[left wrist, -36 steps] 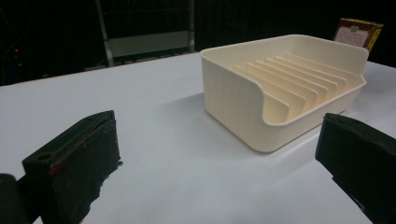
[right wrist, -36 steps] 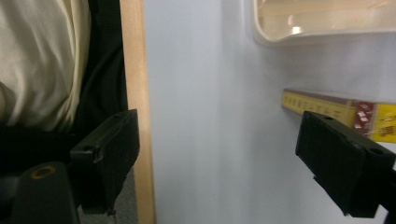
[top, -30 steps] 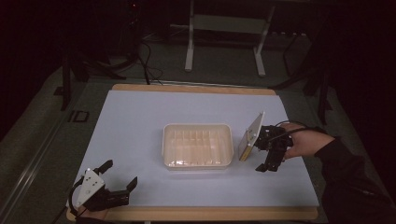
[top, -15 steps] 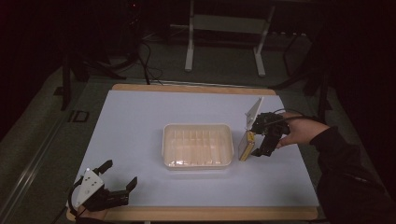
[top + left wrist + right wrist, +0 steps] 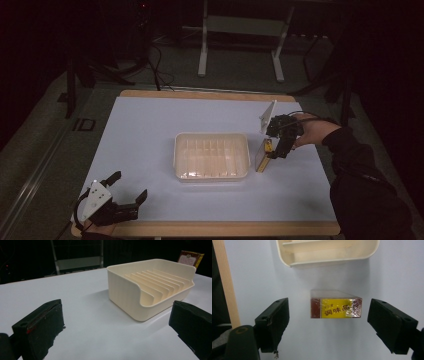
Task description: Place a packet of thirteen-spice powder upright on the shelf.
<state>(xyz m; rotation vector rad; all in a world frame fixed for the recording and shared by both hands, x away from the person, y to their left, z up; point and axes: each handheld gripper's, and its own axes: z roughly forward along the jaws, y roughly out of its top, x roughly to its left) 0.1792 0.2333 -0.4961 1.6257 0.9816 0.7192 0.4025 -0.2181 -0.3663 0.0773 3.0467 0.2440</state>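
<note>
The small box (image 5: 336,307) stands on edge on the worktop (image 5: 150,135), just beside the ribbed tray (image 5: 211,156) at its 3 o'clock, not yet in a slot. The right tongs (image 5: 327,327) hang over it, wide open, gripping nothing. The left tongs (image 5: 122,195), at the tray's 7 o'clock, gape empty too. Judging by this, any slotting is all still to do.

Left tool (image 5: 122,199) low at near left corner of bench (image 5: 150,125), jaws spread wide, nothing between them; hand under it barely visible at bottom edge. Right tool (image 5: 276,150) at right side of bench, angled downward, jaws parted wide, touching nothing. Right hand (image 5: 310,131) grips tool from behind; dark-sleeved forearm (image 5: 360,170) reaches in from lower right.
</note>
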